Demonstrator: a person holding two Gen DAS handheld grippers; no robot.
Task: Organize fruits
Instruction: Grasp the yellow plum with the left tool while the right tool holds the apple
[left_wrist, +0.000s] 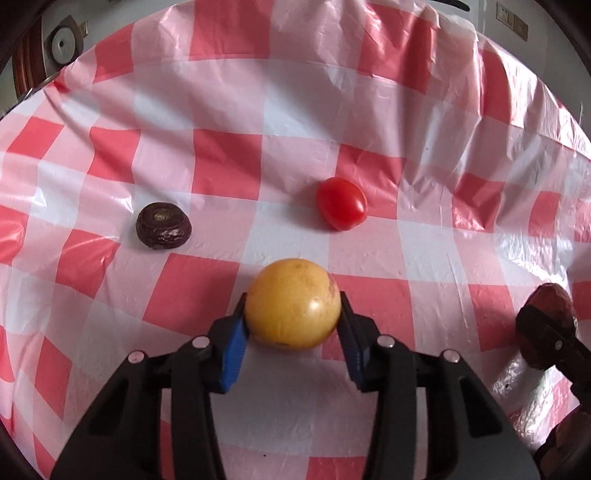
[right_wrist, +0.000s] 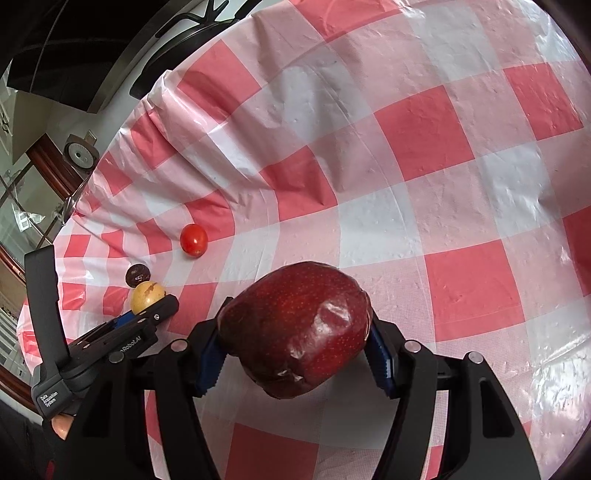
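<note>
My left gripper (left_wrist: 293, 301) is shut on a round yellow fruit (left_wrist: 291, 314), with its blue pads (left_wrist: 234, 343) pressing both sides just above the red-and-white checked tablecloth (left_wrist: 258, 110). Beyond it a red tomato (left_wrist: 341, 203) lies on the cloth, and a dark wrinkled fruit (left_wrist: 163, 226) lies to the left. My right gripper (right_wrist: 297, 314) is shut on a big dark red apple (right_wrist: 295, 328), lifted over the cloth. The right wrist view shows the left gripper (right_wrist: 147, 314) with the yellow fruit (right_wrist: 144, 293), the tomato (right_wrist: 194, 240) and the dark fruit (right_wrist: 137, 275) at the left.
The cloth-covered table's edge (right_wrist: 110, 155) curves along the upper left of the right wrist view, with room furniture beyond it. A fingertip (right_wrist: 61, 424) of the person shows under the left gripper's handle. Wide checked cloth (right_wrist: 443, 147) stretches to the right.
</note>
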